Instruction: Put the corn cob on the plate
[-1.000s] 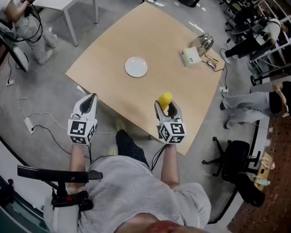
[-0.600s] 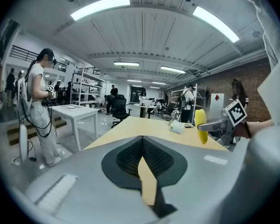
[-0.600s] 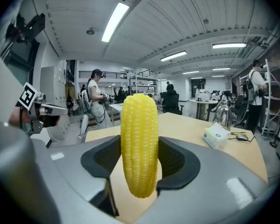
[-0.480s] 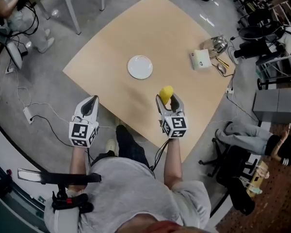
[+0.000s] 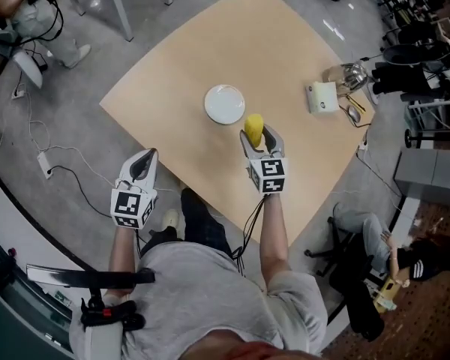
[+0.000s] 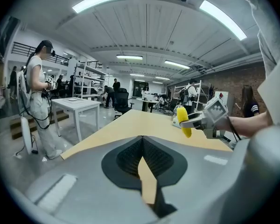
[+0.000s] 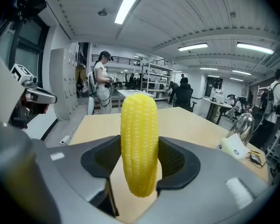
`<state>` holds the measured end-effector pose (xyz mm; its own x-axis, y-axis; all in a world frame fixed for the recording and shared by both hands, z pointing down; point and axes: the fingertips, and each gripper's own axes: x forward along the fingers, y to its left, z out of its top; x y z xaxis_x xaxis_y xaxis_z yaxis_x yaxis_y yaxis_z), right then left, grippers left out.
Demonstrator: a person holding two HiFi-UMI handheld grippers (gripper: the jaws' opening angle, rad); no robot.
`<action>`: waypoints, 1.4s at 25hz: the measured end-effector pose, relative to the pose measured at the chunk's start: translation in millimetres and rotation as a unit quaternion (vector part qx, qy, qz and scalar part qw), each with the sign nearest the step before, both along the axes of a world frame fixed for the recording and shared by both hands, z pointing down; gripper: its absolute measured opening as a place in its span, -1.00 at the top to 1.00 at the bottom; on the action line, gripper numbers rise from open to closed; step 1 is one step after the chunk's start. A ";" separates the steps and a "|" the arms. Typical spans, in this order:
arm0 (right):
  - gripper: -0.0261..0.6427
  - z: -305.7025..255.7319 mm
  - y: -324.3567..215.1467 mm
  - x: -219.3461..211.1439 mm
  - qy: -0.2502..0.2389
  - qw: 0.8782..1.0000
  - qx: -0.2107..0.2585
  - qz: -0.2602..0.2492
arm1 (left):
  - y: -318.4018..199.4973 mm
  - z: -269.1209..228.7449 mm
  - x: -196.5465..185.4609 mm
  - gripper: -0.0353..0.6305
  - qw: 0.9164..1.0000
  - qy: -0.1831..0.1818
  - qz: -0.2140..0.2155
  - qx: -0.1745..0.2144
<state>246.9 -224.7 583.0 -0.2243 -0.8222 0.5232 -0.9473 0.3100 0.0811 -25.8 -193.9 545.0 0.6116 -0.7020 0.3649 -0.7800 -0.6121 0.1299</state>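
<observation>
A yellow corn cob point(image 5: 253, 128) stands upright between the jaws of my right gripper point(image 5: 257, 136), which is shut on it. In the right gripper view the corn cob point(image 7: 139, 143) fills the middle, and both pads press its sides. It hangs over the wooden table point(image 5: 210, 43), just right of and nearer than the white plate point(image 5: 225, 104). My left gripper point(image 5: 140, 162) is off the table's near left edge, over the floor. Its jaws meet at the tips point(image 6: 142, 141) with nothing between them. From there the corn cob point(image 6: 182, 120) shows at the right.
A white box point(image 5: 322, 96), a metal kettle point(image 5: 345, 73) and small items point(image 5: 352, 111) sit at the table's right corner. A person point(image 5: 15, 6) stands by a white table at the far left. Cables point(image 5: 52, 171) lie on the floor, and office chairs stand at the right.
My right gripper has carried the corn cob forward over the table, from near the front edge to just beside the plate. The left gripper has sunk a little beside the table.
</observation>
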 end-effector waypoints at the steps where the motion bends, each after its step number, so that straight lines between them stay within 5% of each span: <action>1: 0.17 3.8 -6.0 -1.4 0.004 1.000 -0.006 -0.006 | -1.2 1.3 -2.1 0.83 1.000 0.000 -0.003 -0.002; 19: 0.17 70.1 -73.7 -22.2 0.052 0.989 -0.105 -0.094 | -5.1 16.1 -27.8 0.83 0.998 0.002 -0.064 -0.027; 35: 0.18 116.7 -115.1 -36.3 0.073 0.974 -0.176 -0.119 | -13.4 18.4 -51.7 0.83 0.993 -0.011 -0.111 -0.033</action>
<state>210.5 -339.9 699.7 -0.2889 -0.5192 0.8044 -0.8315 0.5525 0.0580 -77.5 -207.4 563.4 0.4353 -0.7929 0.4263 -0.8981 -0.4154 0.1445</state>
